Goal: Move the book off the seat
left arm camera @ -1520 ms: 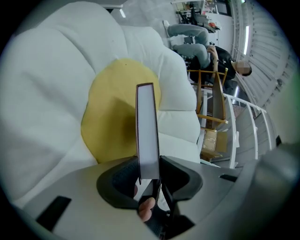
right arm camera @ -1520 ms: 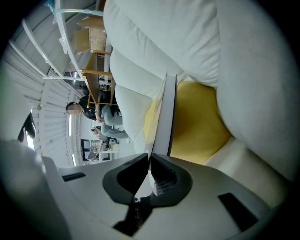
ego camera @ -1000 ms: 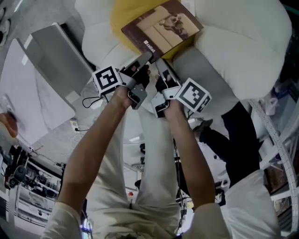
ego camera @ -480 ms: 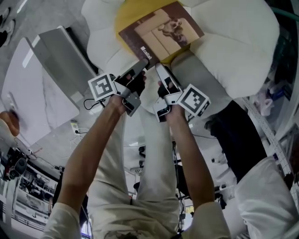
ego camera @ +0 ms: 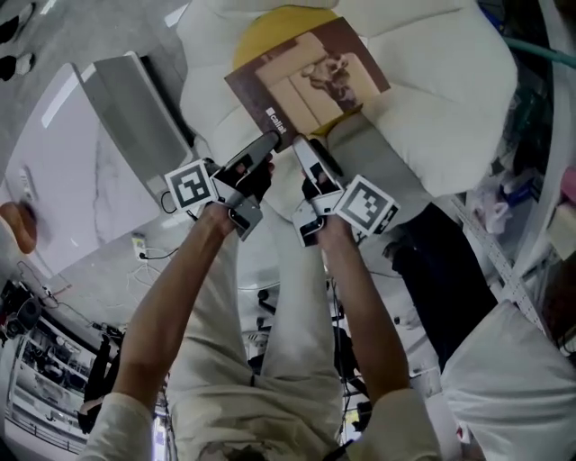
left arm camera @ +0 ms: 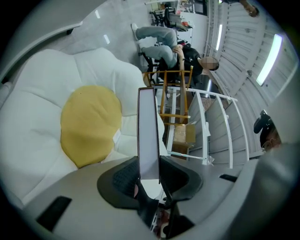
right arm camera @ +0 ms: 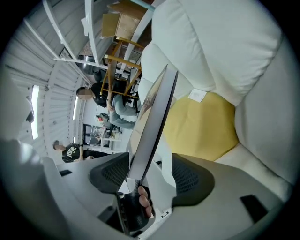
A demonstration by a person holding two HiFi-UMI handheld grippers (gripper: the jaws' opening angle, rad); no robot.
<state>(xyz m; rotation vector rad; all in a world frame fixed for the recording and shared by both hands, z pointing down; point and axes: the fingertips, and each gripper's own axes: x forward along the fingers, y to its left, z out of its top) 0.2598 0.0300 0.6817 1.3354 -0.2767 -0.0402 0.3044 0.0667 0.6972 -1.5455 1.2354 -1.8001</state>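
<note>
Both grippers have come closer to the head camera since a second ago, and the book (ego camera: 306, 79) has come with them. It now lies tilted over the yellow middle (ego camera: 270, 31) of the seat (ego camera: 441, 90). The right gripper's (ego camera: 304, 155) jaws have just been opening. In the right gripper view the book's edge stands between the pads, close to one and with a wide gap to the other, so this gripper grips nothing.

The left gripper (ego camera: 263, 149) has its ribbed dark pads pressed on both faces of the book's near edge and carries it alone.

The book is a thin hardcover, brown with a pale picture on the front. The seat is a soft cushion shaped like a flower, with puffy white petals around a round yellow centre.

Below is a grey floor (ego camera: 99, 27), with a white marbled board (ego camera: 63, 171) and a grey panel (ego camera: 135, 108) at the left. The left gripper view shows white railings (left arm camera: 220, 126) and a yellow frame (left arm camera: 176, 93) with cardboard boxes behind the seat, and people further away.

One thick petal stands near the book on the right; on the left of it, towards the panel, the space is free.
</note>
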